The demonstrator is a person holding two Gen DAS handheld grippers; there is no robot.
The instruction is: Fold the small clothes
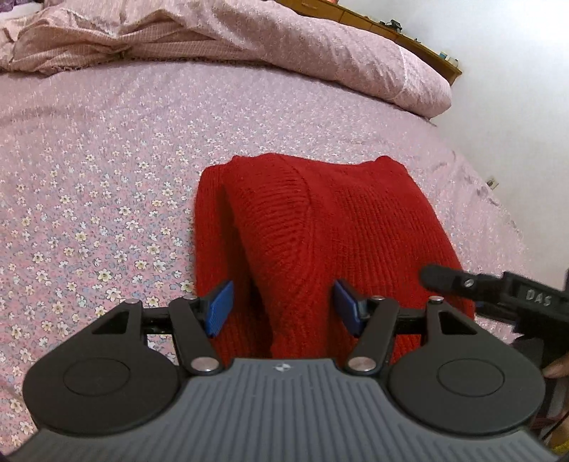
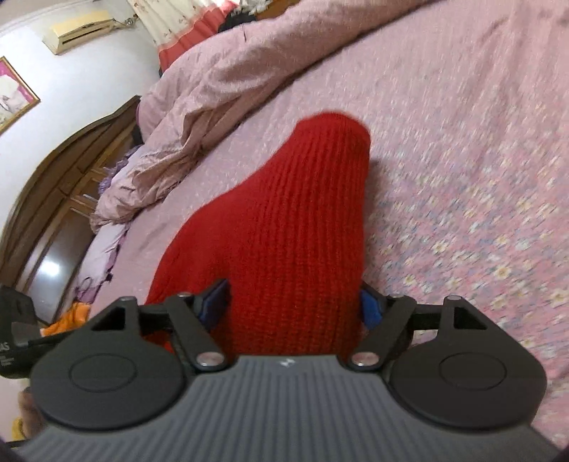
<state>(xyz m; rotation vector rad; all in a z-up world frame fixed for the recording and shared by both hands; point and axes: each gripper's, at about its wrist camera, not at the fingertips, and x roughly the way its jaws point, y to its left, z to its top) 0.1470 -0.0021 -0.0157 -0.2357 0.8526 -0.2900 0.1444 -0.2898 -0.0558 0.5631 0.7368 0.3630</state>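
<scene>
A red knit garment [image 1: 320, 220] lies folded on the flowered pink bedsheet [image 1: 106, 177], one layer lapped over the other. My left gripper [image 1: 283, 309] is at its near edge, open, its blue pads [image 1: 220, 309] either side of the lapped fold with gaps showing. In the right wrist view the red garment [image 2: 302, 213] fills the space between the jaws of my right gripper [image 2: 293, 305] and partly hides both blue pads [image 2: 370, 309]. The jaws stand wide, and I read them as open around the cloth. One right fingertip [image 1: 448, 280] shows over the garment's near right corner.
A rumpled pink quilt [image 1: 249, 32] is heaped along the far side of the bed, with a pillow [image 1: 409, 71] by the white wall [image 1: 515, 106]. A dark wooden headboard [image 2: 53, 170] and some orange cloth [image 2: 71, 316] are at the left. A person's hand [image 1: 556, 369] shows at the right edge.
</scene>
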